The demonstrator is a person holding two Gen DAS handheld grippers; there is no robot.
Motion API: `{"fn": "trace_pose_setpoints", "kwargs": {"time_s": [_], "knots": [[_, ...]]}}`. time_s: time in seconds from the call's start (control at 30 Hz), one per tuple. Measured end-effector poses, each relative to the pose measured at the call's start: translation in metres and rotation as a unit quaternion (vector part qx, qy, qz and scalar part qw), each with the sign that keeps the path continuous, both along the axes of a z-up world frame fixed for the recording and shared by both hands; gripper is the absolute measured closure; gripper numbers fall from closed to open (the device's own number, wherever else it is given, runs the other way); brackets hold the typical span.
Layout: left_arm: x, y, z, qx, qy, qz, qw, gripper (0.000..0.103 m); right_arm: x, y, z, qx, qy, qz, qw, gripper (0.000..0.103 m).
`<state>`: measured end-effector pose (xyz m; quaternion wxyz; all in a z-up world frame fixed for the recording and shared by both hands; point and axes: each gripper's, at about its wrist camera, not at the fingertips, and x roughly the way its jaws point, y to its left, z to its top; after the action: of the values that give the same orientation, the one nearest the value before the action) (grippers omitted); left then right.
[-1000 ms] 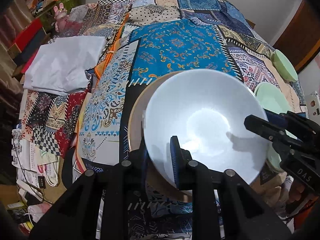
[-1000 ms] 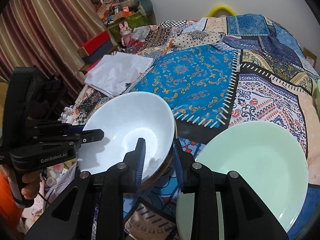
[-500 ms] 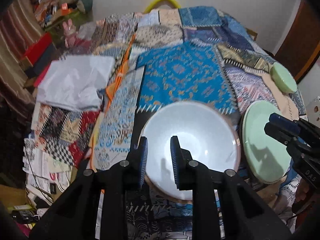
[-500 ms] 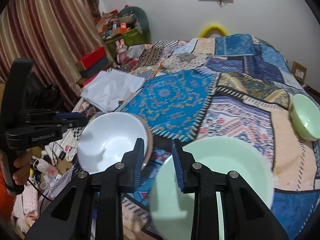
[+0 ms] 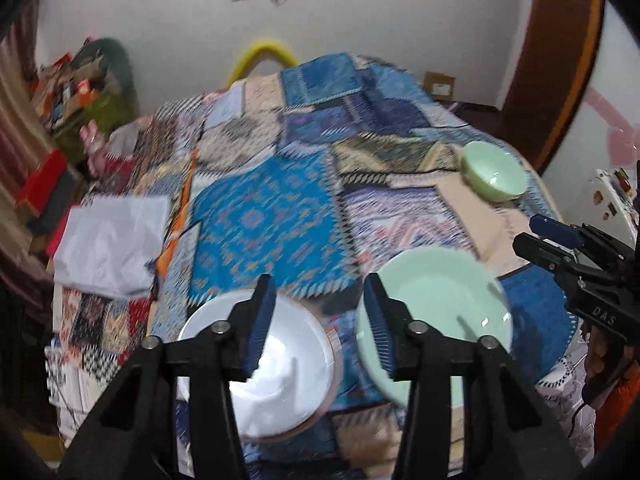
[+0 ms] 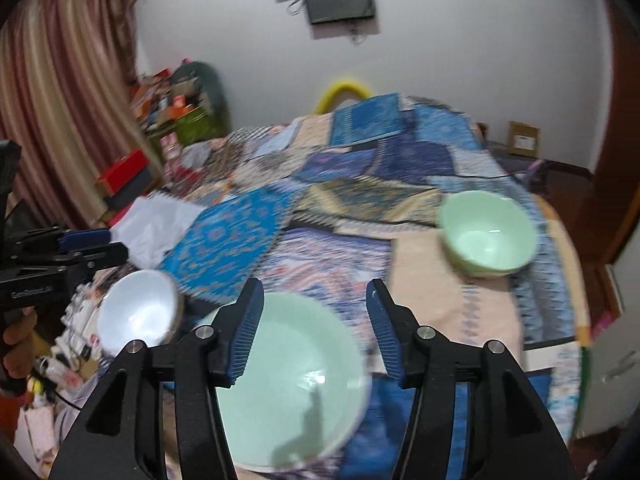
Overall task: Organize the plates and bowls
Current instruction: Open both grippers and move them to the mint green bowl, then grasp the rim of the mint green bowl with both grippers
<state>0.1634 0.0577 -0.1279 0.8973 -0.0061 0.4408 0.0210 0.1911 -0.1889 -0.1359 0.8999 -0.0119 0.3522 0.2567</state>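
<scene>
A white bowl (image 5: 280,364) sits on a brown plate (image 5: 334,376) at the near left of the patchwork-covered table (image 5: 264,220). A pale green plate (image 5: 444,304) lies to its right, and a small green bowl (image 5: 494,176) stands at the far right. My left gripper (image 5: 320,320) is open and empty, raised above and behind the white bowl. My right gripper (image 6: 314,324) is open and empty above the green plate (image 6: 296,384). The white bowl (image 6: 136,312) and green bowl (image 6: 486,232) also show in the right wrist view.
A folded white cloth (image 5: 112,240) lies at the table's left. Boxes and clutter (image 6: 168,104) stand by the curtain at the far left. A yellow ring (image 5: 262,56) is behind the table. A wooden door frame (image 5: 552,60) is at the right.
My left gripper let go of the white bowl, which now rests on the brown plate. Both grippers opened wide, rose and pulled back from the dishes.
</scene>
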Motion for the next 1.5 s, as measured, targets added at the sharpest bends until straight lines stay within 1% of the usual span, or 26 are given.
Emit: {"fn": "trace_pose_setpoints", "kwargs": {"time_s": [0.1, 0.2, 0.3, 0.43, 0.57, 0.7, 0.9, 1.03, 1.07, 1.13, 1.2, 1.3, 1.37, 1.5], "knots": [[0.014, -0.023, 0.008, 0.002, -0.012, -0.017, 0.9998, 0.046, 0.008, -0.027, 0.005, -0.003, -0.011, -0.026, 1.000, 0.050], [0.029, -0.042, 0.013, -0.007, -0.019, -0.031, 0.9993, 0.040, 0.018, -0.052, 0.007, -0.012, -0.018, -0.052, 0.998, 0.050], [0.045, -0.062, 0.015, -0.010, -0.023, -0.045, 0.9987, 0.037, 0.030, -0.074, 0.005, -0.017, -0.018, -0.075, 0.997, 0.050], [0.070, -0.086, 0.013, -0.012, -0.023, -0.061, 0.9978, 0.033, 0.046, -0.092, -0.001, -0.025, -0.012, -0.092, 0.995, 0.050], [0.096, -0.107, 0.006, -0.023, -0.014, -0.076, 0.9968, 0.030, 0.070, -0.103, -0.013, -0.030, -0.003, -0.106, 0.994, 0.050], [0.120, -0.122, -0.005, -0.028, -0.004, -0.085, 0.9959, 0.030, 0.093, -0.114, -0.027, -0.035, 0.004, -0.116, 0.993, 0.050], [0.157, -0.136, -0.030, -0.033, 0.020, -0.093, 0.9949, 0.030, 0.126, -0.132, -0.052, -0.023, 0.031, -0.132, 0.990, 0.051], [0.180, -0.140, -0.050, -0.040, 0.035, -0.092, 0.9944, 0.030, 0.145, -0.141, -0.070, -0.021, 0.056, -0.140, 0.988, 0.068], [0.183, -0.140, -0.053, -0.042, 0.038, -0.091, 0.9942, 0.030, 0.148, -0.141, -0.073, -0.020, 0.059, -0.140, 0.988, 0.070], [0.191, -0.141, -0.061, -0.045, 0.044, -0.091, 0.9939, 0.030, 0.156, -0.143, -0.078, -0.023, 0.064, -0.141, 0.988, 0.070], [0.197, -0.142, -0.068, -0.047, 0.047, -0.092, 0.9935, 0.030, 0.162, -0.143, -0.082, -0.024, 0.068, -0.138, 0.988, 0.075], [0.204, -0.143, -0.076, -0.050, 0.053, -0.095, 0.9928, 0.030, 0.172, -0.141, -0.087, -0.025, 0.074, -0.131, 0.988, 0.077], [0.207, -0.144, -0.080, -0.054, 0.055, -0.096, 0.9924, 0.030, 0.176, -0.138, -0.091, -0.025, 0.079, -0.126, 0.989, 0.081], [0.212, -0.147, -0.084, -0.061, 0.058, -0.100, 0.9914, 0.030, 0.178, -0.132, -0.094, -0.029, 0.079, -0.115, 0.990, 0.082]]}}
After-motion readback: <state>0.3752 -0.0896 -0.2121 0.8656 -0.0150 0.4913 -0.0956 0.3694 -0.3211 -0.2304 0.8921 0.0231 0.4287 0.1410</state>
